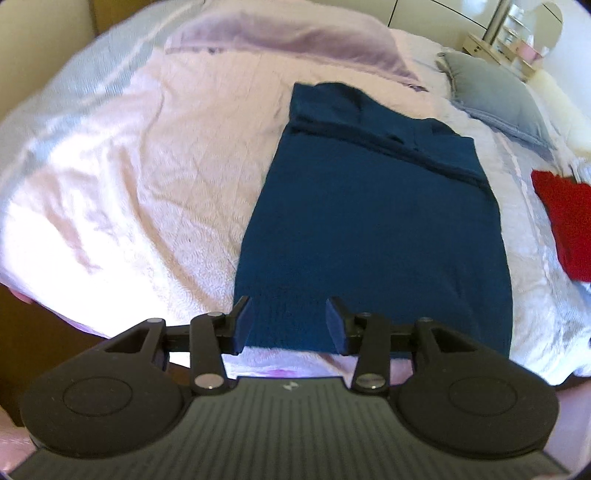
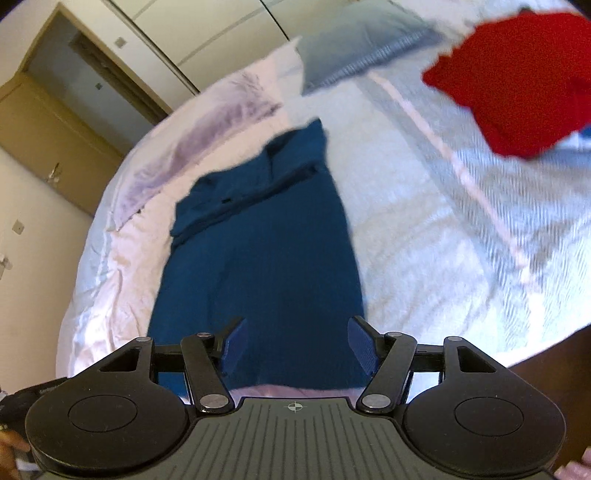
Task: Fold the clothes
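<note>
Blue knit garment [image 1: 373, 221] lies flat on the bed, a long narrow strip running from the near edge toward the pillows. Sides already turned in; a sleeve or folded flap crosses the far end, collar area bunched there. Hem sits right at the near edge of the bed.

Left gripper [image 1: 290, 325] hangs over the hem near its left corner, jaws partly apart, nothing pinched; fabric shows between the fingers but whether the pads touch it I cannot tell. Right gripper [image 2: 295, 349] hangs over the hem toward its right corner, jaws wider, also empty.

Judgement: lengthwise folds done; the crosswise fold, hem up toward the collar, is left. Both claws look placed for that pick.

Outward: pale quilted bedspread [image 1: 147, 184], wrinkled; a lilac cloth [image 1: 288, 33] at the far edge; grey pillow [image 1: 491, 92] toward the far right corner. Red garment [image 2: 517, 85] lies well apart to the right, looking roughly folded.
</note>
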`<state>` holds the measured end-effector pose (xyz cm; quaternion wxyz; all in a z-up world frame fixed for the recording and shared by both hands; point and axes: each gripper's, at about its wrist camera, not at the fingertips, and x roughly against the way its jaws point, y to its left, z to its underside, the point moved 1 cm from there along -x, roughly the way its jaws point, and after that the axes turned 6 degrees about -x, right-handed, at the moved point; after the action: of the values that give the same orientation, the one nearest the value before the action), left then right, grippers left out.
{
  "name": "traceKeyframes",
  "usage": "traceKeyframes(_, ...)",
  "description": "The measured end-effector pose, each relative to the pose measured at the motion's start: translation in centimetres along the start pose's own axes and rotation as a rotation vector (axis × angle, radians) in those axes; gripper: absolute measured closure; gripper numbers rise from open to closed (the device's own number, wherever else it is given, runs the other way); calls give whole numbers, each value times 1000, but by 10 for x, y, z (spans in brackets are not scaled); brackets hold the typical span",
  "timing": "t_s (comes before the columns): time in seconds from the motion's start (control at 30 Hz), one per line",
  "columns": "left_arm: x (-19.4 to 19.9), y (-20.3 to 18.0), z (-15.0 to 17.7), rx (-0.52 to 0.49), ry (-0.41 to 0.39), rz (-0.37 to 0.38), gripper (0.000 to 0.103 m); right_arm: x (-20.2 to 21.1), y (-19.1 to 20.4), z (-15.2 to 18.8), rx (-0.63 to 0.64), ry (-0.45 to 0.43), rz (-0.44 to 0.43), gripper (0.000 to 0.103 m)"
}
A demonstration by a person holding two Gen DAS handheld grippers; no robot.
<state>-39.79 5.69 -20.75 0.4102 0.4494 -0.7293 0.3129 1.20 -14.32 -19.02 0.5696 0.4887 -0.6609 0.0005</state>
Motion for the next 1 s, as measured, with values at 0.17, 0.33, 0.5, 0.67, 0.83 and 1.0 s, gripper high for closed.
traceKeyframes(0.17,-62,40,-6,31,80,79,64,-49,-19,6,-58,91,3,39)
traceKeyframes(0.33,-114,75,-12,64,166,152,64,-90,-39,9,-104,97,38,39)
traceKeyframes(0.5,-136,102,-14,79,178,268,64,-116,-66,6,-155,92,38,39)
traceKeyframes(0.67,-147,119,-6,101,161,413,64,-133,-95,12,-154,91,22,39)
traceKeyframes(0.83,-157,132,8,153,112,566,63,-141,-126,23,-192,49,-129,39)
traceKeyframes(1.0,-176,123,21,131,40,707,66,-151,-151,37,-180,25,-339,39)
